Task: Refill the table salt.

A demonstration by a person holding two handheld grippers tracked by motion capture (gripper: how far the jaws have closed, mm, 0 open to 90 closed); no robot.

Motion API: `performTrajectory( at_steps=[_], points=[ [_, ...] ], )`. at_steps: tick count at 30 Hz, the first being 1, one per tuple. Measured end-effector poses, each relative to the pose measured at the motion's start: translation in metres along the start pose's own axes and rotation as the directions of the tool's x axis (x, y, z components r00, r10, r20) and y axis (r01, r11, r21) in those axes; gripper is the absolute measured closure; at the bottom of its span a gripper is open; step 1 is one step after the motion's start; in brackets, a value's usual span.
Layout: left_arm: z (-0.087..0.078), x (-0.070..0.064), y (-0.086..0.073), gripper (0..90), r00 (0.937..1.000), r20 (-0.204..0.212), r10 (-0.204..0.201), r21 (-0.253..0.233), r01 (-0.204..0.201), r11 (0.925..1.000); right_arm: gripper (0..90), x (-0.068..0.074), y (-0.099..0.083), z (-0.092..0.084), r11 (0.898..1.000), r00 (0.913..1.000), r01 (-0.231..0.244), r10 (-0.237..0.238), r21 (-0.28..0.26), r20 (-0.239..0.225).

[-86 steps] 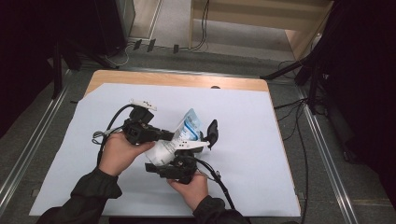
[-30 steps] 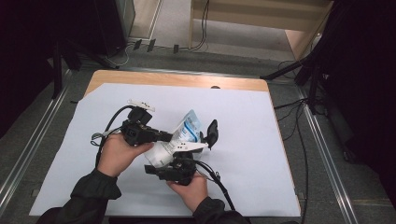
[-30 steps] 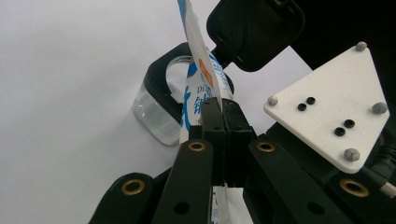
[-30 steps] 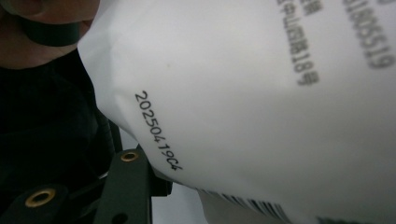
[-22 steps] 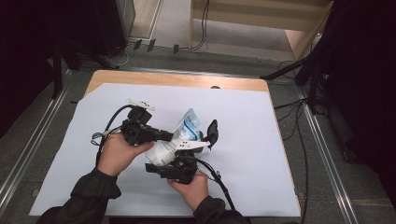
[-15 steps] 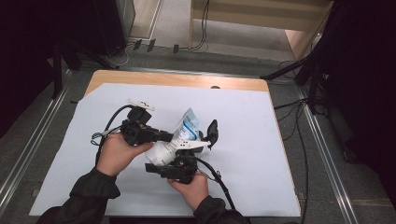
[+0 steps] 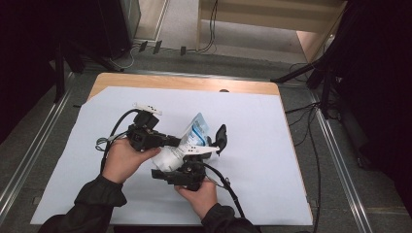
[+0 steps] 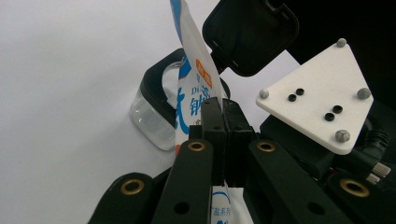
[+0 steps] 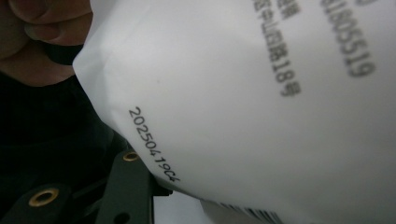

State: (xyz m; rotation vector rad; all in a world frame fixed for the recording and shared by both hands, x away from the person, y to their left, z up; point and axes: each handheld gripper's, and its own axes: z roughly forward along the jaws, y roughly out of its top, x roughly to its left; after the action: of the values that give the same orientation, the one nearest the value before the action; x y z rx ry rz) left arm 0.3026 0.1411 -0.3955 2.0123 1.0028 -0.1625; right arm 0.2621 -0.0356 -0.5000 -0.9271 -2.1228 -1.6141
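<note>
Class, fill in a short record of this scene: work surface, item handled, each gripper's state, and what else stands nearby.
surface: white sheet on a wooden table
item: white-and-blue pouch
left gripper: shut on the pouch's edge
right gripper: holds the pouch's body
nearby: clear container with open black lid

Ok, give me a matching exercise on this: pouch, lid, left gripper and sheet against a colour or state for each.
Things:
1. pouch
2. lid
3. left gripper
4. sheet

Colour or state:
A. black, flipped open
B. plain white, spread flat on the table
C. shut on an edge of the pouch
D. white with blue print, held up off the table

Pairs: 1-D, 2-A, 3-C, 4-B
</note>
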Motion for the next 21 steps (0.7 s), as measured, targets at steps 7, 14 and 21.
performTrajectory(
  at_steps=[7,14,21],
  points=[
    [0.0017,0.0009,0.0,90.0,1.0,0.001,0.004,0.011,-0.004,0.9999,55.8,-0.0003,-0.0009,0.0001,1.0,0.9999,0.002,-0.002,0.007,0.012],
    [0.0021,0.0006,0.0005,90.0,1.0,0.004,0.005,0.009,-0.005,0.9999,55.7,-0.0005,-0.0008,-0.0005,1.0,0.9999,0.004,-0.004,0.007,0.016],
    [0.0021,-0.0003,0.0009,90.0,1.0,-0.002,0.004,0.01,-0.004,0.9999,55.6,-0.0004,-0.0006,-0.0002,1.0,1.0,0.003,-0.003,0.008,0.004]
  ],
)
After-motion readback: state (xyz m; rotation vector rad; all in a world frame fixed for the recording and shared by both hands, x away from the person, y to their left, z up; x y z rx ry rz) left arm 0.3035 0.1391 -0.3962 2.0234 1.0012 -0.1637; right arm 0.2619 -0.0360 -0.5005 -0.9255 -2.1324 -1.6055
